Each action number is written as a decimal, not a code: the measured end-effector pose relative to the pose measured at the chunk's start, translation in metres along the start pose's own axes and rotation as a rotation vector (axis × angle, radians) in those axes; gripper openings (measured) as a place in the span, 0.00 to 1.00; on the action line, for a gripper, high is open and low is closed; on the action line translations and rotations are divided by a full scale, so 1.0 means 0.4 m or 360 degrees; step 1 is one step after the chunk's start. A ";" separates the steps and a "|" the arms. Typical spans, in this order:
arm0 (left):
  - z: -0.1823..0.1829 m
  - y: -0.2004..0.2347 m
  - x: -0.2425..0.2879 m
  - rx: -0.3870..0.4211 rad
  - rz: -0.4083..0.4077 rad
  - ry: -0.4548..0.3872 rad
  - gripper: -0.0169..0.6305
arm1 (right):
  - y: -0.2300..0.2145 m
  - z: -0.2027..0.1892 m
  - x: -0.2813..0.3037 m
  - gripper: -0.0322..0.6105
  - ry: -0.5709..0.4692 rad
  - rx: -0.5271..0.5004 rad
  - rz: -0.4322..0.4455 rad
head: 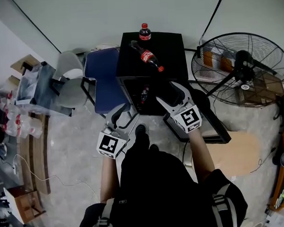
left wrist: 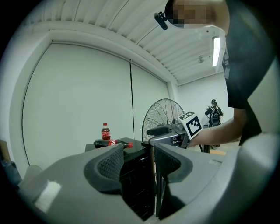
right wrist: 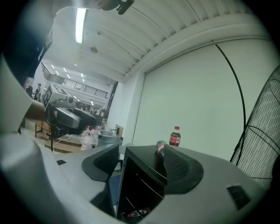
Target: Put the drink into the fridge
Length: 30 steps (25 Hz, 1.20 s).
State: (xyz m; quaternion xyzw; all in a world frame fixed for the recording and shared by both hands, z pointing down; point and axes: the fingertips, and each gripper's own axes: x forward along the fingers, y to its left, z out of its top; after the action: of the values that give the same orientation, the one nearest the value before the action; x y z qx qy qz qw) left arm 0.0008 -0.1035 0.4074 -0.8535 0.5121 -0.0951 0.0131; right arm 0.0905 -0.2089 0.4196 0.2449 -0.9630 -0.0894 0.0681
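Note:
A black mini fridge (head: 174, 48) stands ahead with its door (head: 206, 126) swung open to the right. On its top one cola bottle (head: 144, 32) stands upright and a second cola bottle (head: 148, 56) lies on its side. A third bottle (right wrist: 138, 213) lies low inside the fridge. My left gripper (head: 121, 115) is open and empty, just left of the fridge's front. My right gripper (head: 171, 91) is open and empty at the fridge's opening. In the left gripper view the upright bottle (left wrist: 105, 131) and the lying bottle (left wrist: 116, 142) show beyond the spread jaws.
A large floor fan (head: 241, 68) stands right of the fridge. A blue chair (head: 102, 75) and a grey chair (head: 70, 78) stand at its left, with cluttered shelves (head: 19, 106) further left. A round wooden board (head: 242, 151) and cables lie on the floor.

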 end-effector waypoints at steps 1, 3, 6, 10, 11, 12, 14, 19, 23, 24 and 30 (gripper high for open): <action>-0.002 0.013 0.006 -0.0005 0.0004 0.0002 0.36 | -0.013 -0.002 0.014 0.54 0.0007 -0.0002 -0.0007; 0.007 0.040 0.020 -0.0015 0.0008 -0.0034 0.36 | -0.035 0.002 0.042 0.54 0.0018 -0.0008 -0.0017; 0.014 0.079 0.047 -0.0031 -0.0004 -0.0079 0.36 | -0.061 0.011 0.086 0.54 0.0043 -0.0023 -0.0013; 0.011 0.125 0.098 -0.0023 -0.0049 -0.0095 0.36 | -0.102 -0.015 0.147 0.54 0.0116 -0.0050 -0.0008; 0.012 0.138 0.109 -0.0028 -0.0055 -0.0096 0.36 | -0.112 -0.021 0.162 0.55 0.0128 -0.0051 -0.0010; 0.007 0.153 0.120 -0.0029 -0.0063 -0.0086 0.36 | -0.123 -0.028 0.179 0.55 0.0142 -0.0047 -0.0012; 0.002 0.186 0.137 -0.0027 -0.0073 -0.0068 0.36 | -0.142 -0.040 0.212 0.56 0.0181 -0.0022 -0.0006; 0.003 0.268 0.179 -0.0044 -0.0084 -0.0085 0.36 | -0.191 -0.075 0.289 0.58 0.0279 0.0017 -0.0003; -0.002 0.318 0.208 -0.0041 -0.0102 -0.0070 0.36 | -0.221 -0.092 0.338 0.59 0.0312 0.0038 -0.0016; -0.006 0.329 0.214 -0.0044 -0.0107 -0.0066 0.36 | -0.226 -0.095 0.348 0.59 0.0319 0.0041 -0.0017; -0.024 0.385 0.249 -0.0066 -0.0126 -0.0065 0.36 | -0.237 -0.137 0.417 0.61 0.0442 0.0046 0.0029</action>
State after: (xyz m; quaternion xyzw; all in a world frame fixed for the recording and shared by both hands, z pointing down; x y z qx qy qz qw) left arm -0.0895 -0.2632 0.4132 -0.8750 0.4795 -0.0674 0.0020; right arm -0.0018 -0.3792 0.4683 0.2470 -0.9477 -0.0402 0.1981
